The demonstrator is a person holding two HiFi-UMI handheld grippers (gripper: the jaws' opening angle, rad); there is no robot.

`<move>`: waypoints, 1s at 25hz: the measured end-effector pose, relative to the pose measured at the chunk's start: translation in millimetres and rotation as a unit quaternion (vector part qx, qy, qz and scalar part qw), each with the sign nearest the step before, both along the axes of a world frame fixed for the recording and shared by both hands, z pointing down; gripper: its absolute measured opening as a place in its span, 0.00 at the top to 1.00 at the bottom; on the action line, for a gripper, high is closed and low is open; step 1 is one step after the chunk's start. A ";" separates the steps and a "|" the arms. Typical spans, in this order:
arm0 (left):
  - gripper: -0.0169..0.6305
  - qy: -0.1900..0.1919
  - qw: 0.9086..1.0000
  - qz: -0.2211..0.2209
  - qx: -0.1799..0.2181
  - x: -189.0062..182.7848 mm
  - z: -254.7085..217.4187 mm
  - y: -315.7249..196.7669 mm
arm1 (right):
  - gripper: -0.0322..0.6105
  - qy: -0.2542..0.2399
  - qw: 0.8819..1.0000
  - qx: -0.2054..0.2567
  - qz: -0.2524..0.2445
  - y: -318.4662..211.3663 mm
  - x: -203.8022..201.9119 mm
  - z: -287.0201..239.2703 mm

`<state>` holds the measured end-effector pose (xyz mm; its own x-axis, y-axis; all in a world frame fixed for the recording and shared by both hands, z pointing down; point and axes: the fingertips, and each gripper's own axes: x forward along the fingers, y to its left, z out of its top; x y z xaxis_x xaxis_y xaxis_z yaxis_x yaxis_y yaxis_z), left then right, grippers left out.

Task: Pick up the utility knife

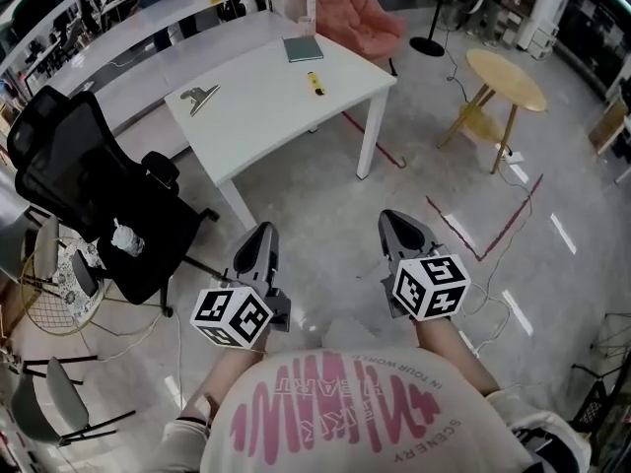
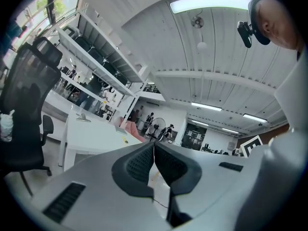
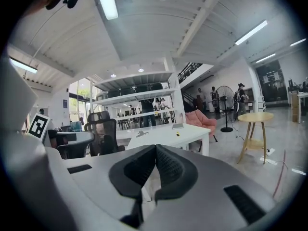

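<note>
Head view: left gripper (image 1: 263,229), right gripper (image 1: 395,217), fingers (image 1: 254,254) pressed together, over open floor (image 1: 325,195) short of table (image 1: 266,106)

It is bright here, with even light. Long ceiling lamps (image 2: 211,3) shine from above, and the glossy floor (image 1: 315,215) gives pale reflections. Shadows stay soft. Both gripper views bend strongly and turn dark at their round edges; far things look small and hazy.
</note>
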<state>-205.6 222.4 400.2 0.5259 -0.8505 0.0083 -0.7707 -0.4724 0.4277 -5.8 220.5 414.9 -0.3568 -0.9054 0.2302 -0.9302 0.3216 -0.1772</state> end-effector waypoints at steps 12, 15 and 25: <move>0.94 0.012 1.000 0.005 0.000 48.4 -8.8 -95.7 | 0.93 -0.006 1.000 -0.005 0.015 -98.1 55.7 0.1; 0.94 0.015 1.000 0.005 -0.004 63.9 -8.4 -127.7 | 0.93 -0.005 1.000 -0.004 0.006 -133.9 65.0 -4.0; 0.94 0.027 0.999 -0.023 0.012 113.8 -30.9 -215.0 | 0.93 0.000 0.999 0.027 -0.025 -231.4 112.5 -36.6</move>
